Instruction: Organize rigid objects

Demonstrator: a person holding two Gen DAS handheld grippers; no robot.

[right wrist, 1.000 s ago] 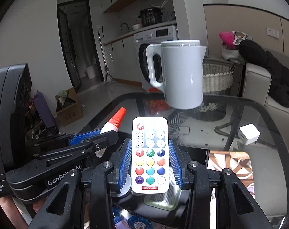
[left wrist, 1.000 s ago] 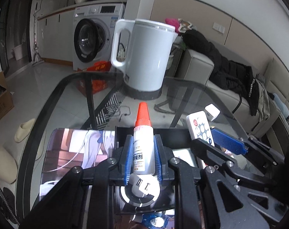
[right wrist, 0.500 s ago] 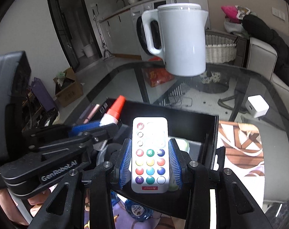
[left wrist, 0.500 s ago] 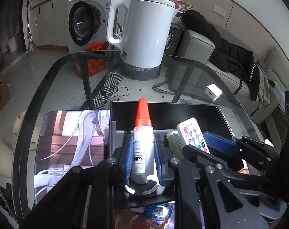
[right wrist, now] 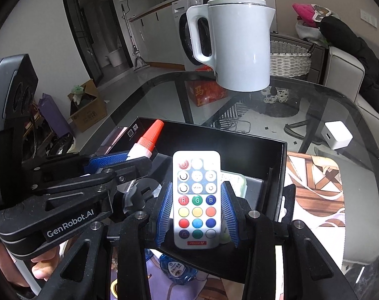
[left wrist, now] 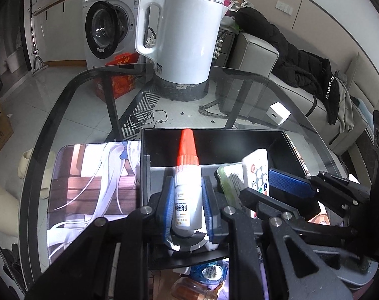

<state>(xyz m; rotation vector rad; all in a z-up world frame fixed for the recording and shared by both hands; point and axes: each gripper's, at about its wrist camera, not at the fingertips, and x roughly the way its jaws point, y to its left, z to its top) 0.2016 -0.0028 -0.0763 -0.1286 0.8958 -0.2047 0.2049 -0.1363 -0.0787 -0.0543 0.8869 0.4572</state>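
My left gripper (left wrist: pixel 187 200) is shut on a white glue bottle (left wrist: pixel 188 195) with a red cap and holds it over the black open box (left wrist: pixel 214 137) on the glass table. My right gripper (right wrist: pixel 197 210) is shut on a white remote (right wrist: pixel 197 197) with coloured buttons, also over the box (right wrist: pixel 239 147). Each gripper shows in the other's view, side by side. A pale green packet (left wrist: pixel 230 177) and a round metal object (left wrist: pixel 187 242) lie in the box beneath them.
A white kettle (left wrist: pixel 184 40) stands at the table's far side. A small white charger cube (left wrist: pixel 278 113) lies right of the box. Printed mats (left wrist: pixel 89 182) lie on both sides of the box. A blue-labelled bottle (right wrist: pixel 177 267) lies near the front edge.
Both grippers have moved forward and down over the black box with their objects still held. The box now fills the view beneath them.
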